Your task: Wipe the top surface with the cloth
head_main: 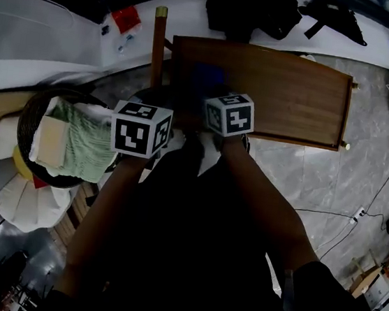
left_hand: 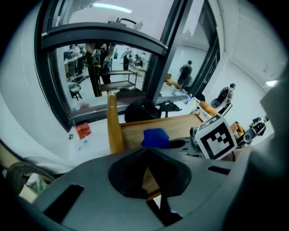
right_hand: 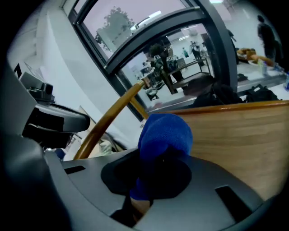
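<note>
A brown wooden top (head_main: 293,93) lies ahead of me, over a grey marble floor. My right gripper (right_hand: 158,168) is shut on a bunched blue cloth (right_hand: 165,135) that bulges out past its jaws. The cloth (left_hand: 155,137) sits over the near left part of the wood, and in the dim head view it shows only as a faint blue patch (head_main: 205,76). My left gripper (left_hand: 147,151) hovers just left of it over the top's near edge, jaws closed tip to tip with nothing between them. The right gripper's marker cube (left_hand: 217,136) shows in the left gripper view.
A wooden post (head_main: 157,45) rises at the top's left corner. A dark round basket (head_main: 30,108) with green and cream cloths stands to the left. Black bags (head_main: 251,10) and a red packet (head_main: 125,17) lie on the white ledge behind. A cable (head_main: 356,217) crosses the floor.
</note>
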